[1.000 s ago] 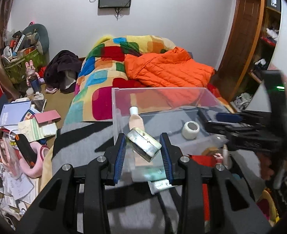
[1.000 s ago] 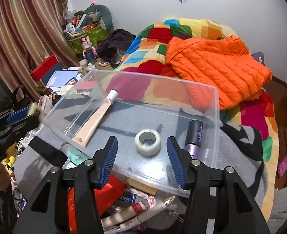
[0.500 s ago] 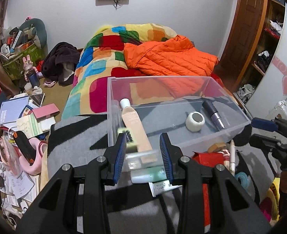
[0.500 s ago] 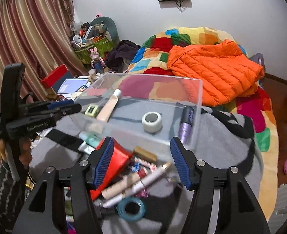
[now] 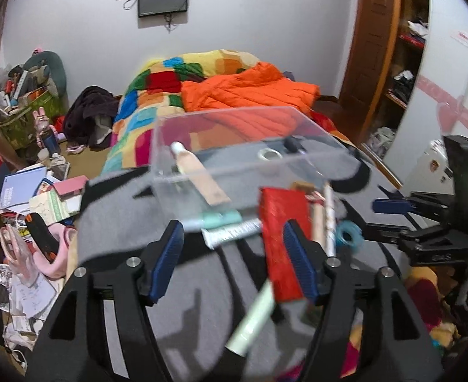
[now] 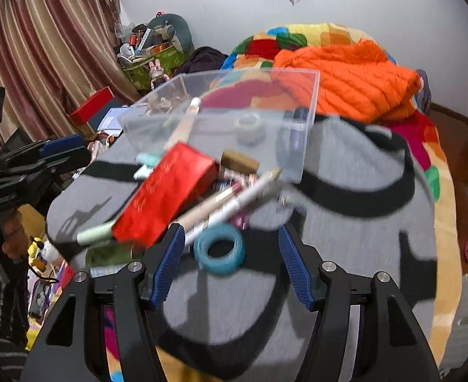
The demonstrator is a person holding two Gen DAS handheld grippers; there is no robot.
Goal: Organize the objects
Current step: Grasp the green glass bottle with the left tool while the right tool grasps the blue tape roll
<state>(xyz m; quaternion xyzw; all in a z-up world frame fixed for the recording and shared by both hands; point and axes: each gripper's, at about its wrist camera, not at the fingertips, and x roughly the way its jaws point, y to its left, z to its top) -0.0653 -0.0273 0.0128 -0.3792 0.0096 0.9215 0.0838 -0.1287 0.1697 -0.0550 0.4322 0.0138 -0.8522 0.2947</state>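
Hovering over a grey-and-black blanket (image 5: pixel 116 222) on the bed, the left gripper (image 5: pixel 234 261) has its fingers (image 5: pixel 167 254) spread wide and holds nothing. Its right finger overlaps the near edge of a red box (image 5: pixel 281 232) in this view; whether they touch I cannot tell. The box lies on the blanket just in front of a clear bin (image 5: pixel 234 146), atop a pale green tube (image 5: pixel 253 315) that sticks out toward the camera. Beside the box lie a teal tube (image 5: pixel 221 218), a white tube (image 5: pixel 230 232) and long sticks (image 5: pixel 324 216).

The right gripper (image 6: pixel 230 264) is also wide open and empty. A teal tape ring (image 6: pixel 219 248) lies flat on the blanket between its fingers (image 6: pixel 293 267), touching neither as far as the blur allows. Just beyond the ring are the sticks (image 6: pixel 234 200) and the red box (image 6: pixel 167 194), with a brown block (image 6: pixel 238 160) against the bin's (image 6: pixel 218 121) front wall.

Inside the bin lie a beige tube (image 5: pixel 199 178), a white tape roll (image 5: pixel 269 154) and a dark cylinder (image 5: pixel 294 145) at the far right. An orange jacket (image 6: pixel 345 76) lies on the colourful quilt (image 5: pixel 151 95) behind.
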